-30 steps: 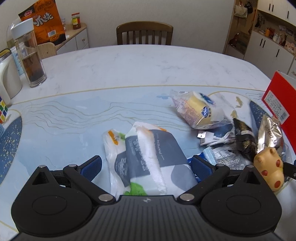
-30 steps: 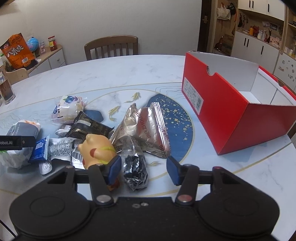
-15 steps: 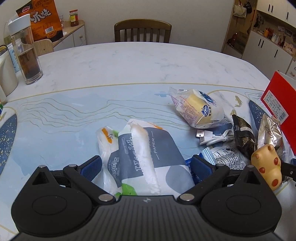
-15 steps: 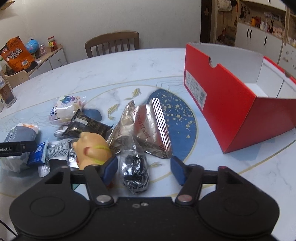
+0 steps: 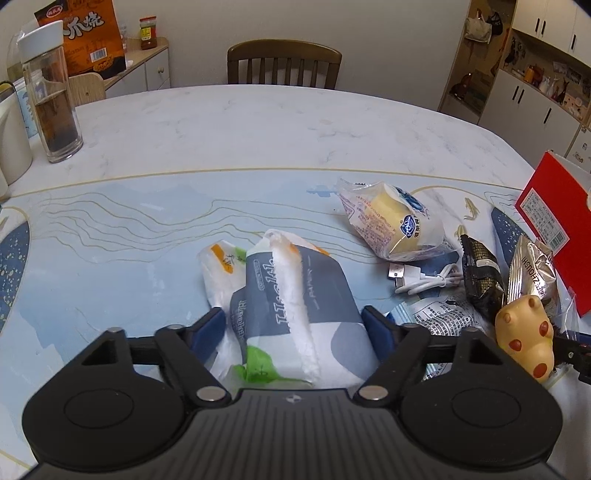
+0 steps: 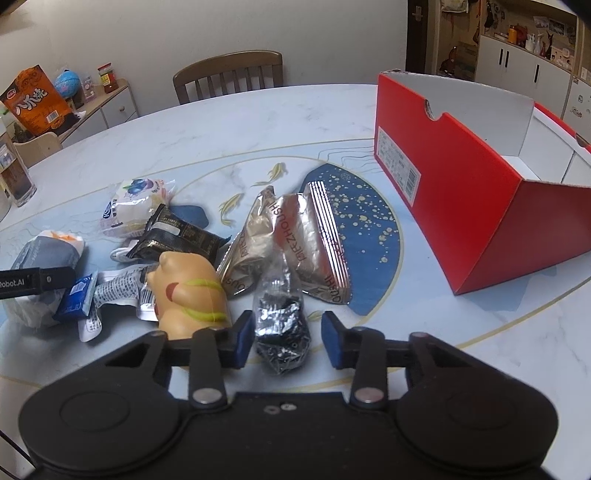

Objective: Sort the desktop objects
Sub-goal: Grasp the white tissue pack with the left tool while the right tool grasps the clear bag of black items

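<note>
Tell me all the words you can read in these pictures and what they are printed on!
"ZHOUSHI" on the silver foil snack bag.
"obot.AI", its start cut off, on the left gripper's finger.
Large Chinese characters on the orange snack bag.
Partly hidden grey lettering on the tissue pack: cannot make it out.
Label on the red box: too small.
Print on the bread wrapper: too blurred.

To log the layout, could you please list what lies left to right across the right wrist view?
Tissue pack → yellow toy → small clear bag between the right gripper fingers → red box.
</note>
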Motion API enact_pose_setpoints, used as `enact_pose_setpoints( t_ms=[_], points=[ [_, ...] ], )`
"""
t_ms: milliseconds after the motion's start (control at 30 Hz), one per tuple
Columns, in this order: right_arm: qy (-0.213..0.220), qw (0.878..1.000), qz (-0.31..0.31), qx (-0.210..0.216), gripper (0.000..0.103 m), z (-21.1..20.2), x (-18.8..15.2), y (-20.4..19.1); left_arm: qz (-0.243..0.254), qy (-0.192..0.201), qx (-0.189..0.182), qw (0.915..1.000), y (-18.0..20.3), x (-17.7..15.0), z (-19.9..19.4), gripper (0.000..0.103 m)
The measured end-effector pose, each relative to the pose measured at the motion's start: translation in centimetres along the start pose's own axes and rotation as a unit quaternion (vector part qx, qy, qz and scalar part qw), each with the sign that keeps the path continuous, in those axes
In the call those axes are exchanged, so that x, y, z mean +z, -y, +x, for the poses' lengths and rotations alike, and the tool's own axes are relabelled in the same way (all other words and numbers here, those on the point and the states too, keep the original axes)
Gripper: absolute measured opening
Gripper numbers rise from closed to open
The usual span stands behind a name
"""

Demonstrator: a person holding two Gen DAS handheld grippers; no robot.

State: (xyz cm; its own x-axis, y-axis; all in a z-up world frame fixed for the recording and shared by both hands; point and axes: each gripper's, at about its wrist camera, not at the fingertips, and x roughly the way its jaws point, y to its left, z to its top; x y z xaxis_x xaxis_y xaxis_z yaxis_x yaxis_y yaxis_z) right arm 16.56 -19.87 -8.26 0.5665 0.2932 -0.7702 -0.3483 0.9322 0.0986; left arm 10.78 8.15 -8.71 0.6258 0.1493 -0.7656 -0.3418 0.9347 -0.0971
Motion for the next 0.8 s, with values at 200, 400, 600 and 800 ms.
enact_pose_setpoints(
  t_ms=[200, 400, 600, 800],
  points=[
    [0.005, 1.0, -0.002, -0.001, 0.028, -0.4, 0.1, 0.0, 0.006, 0.006, 0.001, 1.0, 0.2, 0.1, -0.3, 0.065],
    [0.012, 1.0, -0.002, -0.001, 0.025, -1.0, 0.3, 0.0, 0.007, 0.01, 0.003, 0.9999, 0.0, 0.1, -0.6, 0.054],
    [0.02, 1.0, -0.002, -0.002, 0.024, -1.7, 0.4, 0.2, 0.011, 0.011, 0.013, 0.9998, -0.1, -0.1, -1.2, 0.053],
    [0.027, 1.0, -0.001, -0.002, 0.024, -2.3, 0.5, 0.4, 0.018, 0.022, 0.008, 0.9996, 0.1, 0.0, -2.4, 0.052]
  ],
)
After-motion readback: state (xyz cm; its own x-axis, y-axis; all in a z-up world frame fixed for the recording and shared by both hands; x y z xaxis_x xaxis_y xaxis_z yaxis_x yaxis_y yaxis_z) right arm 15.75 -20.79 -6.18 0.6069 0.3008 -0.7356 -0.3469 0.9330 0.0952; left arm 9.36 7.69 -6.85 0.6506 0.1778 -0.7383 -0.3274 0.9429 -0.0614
